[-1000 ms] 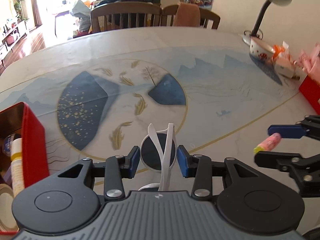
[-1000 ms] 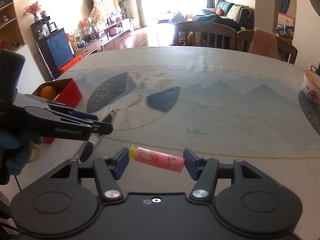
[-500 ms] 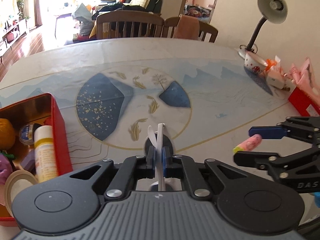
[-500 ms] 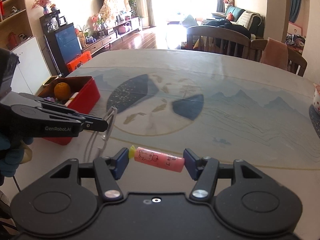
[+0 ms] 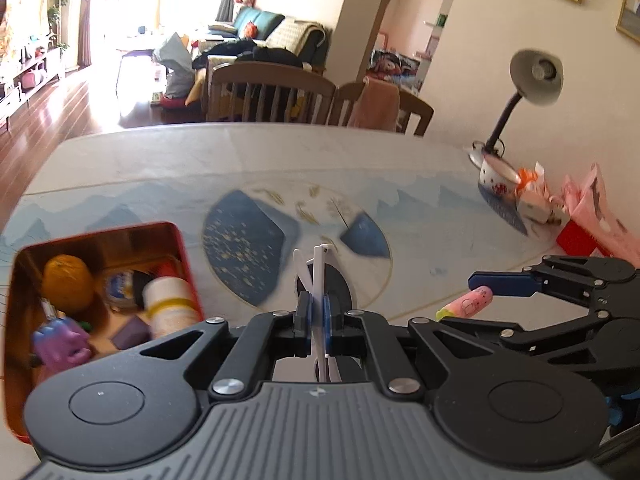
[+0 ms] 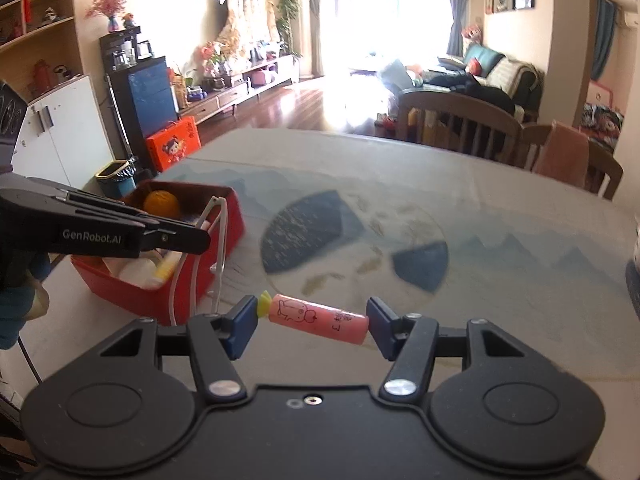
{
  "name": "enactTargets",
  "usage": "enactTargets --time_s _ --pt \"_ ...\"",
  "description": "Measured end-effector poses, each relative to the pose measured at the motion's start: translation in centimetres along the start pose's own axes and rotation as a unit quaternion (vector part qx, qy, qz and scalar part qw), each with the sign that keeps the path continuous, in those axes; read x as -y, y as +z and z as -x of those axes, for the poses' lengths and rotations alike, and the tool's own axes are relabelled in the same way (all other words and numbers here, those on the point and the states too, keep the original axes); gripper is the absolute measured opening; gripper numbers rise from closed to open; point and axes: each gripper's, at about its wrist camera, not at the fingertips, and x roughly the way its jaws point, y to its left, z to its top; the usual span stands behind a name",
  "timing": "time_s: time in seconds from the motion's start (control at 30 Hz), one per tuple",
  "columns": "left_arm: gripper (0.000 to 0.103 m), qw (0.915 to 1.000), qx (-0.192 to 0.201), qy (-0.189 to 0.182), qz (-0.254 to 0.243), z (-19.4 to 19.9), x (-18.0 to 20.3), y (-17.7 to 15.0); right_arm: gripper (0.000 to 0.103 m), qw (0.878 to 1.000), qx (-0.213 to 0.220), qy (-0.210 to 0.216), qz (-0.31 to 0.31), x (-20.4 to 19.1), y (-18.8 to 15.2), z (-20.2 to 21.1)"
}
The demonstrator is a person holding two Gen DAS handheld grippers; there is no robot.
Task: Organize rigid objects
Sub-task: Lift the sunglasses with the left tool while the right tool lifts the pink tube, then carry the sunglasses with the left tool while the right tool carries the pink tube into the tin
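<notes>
At the counter's left edge sits the red box, holding an orange, a bottle and other blurred bits. Your left gripper has its fingers clenched on white sunglasses, lifted beside the box. Your right gripper grasps a pink tube endwise above the counter.

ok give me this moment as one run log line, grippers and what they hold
left gripper: shut on white sunglasses | right gripper: shut on pink tube | red box: on table, partly filled
</notes>
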Motion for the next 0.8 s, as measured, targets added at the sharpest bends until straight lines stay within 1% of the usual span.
enactTargets --time_s 0.2,0.43,0.63,0.8 --pt "0.005 0.9996 0.023 0.013 0.010 3.3 -2.8 1.2 0.059 0.999 0.014 0.013 0.025 -3.1 2.0 -0.9" --pt "0.005 0.9979 0.043 0.046 0.014 6.4 -6.7 2.0 0.059 0.997 0.020 0.040 0.056 -7.4 3.9 -3.2" --pt "0.005 0.9958 0.039 0.079 0.023 7.5 -10.5 1.9 0.059 0.994 0.015 0.064 0.092 -10.8 5.2 -5.7" --pt "0.005 0.9944 0.022 0.099 0.030 7.3 -13.1 1.4 0.059 0.990 -0.002 0.079 0.115 -12.8 5.7 -8.1"
